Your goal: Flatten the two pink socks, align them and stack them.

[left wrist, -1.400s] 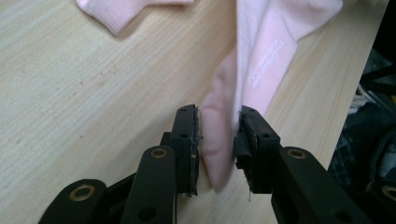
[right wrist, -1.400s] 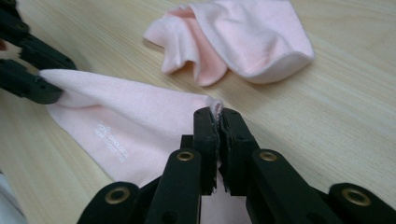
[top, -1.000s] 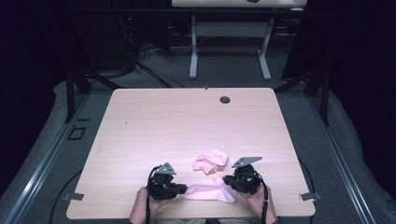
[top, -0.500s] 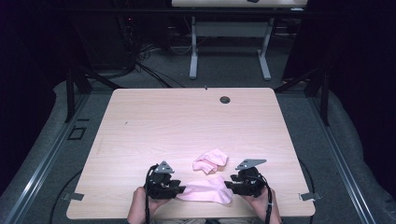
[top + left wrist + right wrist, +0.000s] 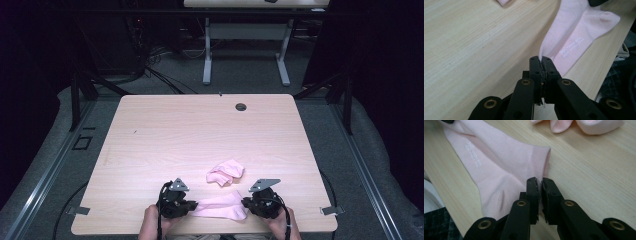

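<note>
pink sock (image 5: 220, 206) lies stretched between the left gripper (image 5: 194, 206) and right gripper (image 5: 246, 203), each pinching one end after just closing.

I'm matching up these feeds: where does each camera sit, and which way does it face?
High view: above the near edge, facing forward and down on the table; forearms and both tongs show.
Left gripper view: rides the left tongs, facing along its jaws.
Right gripper view: rides the right tongs, likewise.
All share the flat pink sock.
</note>
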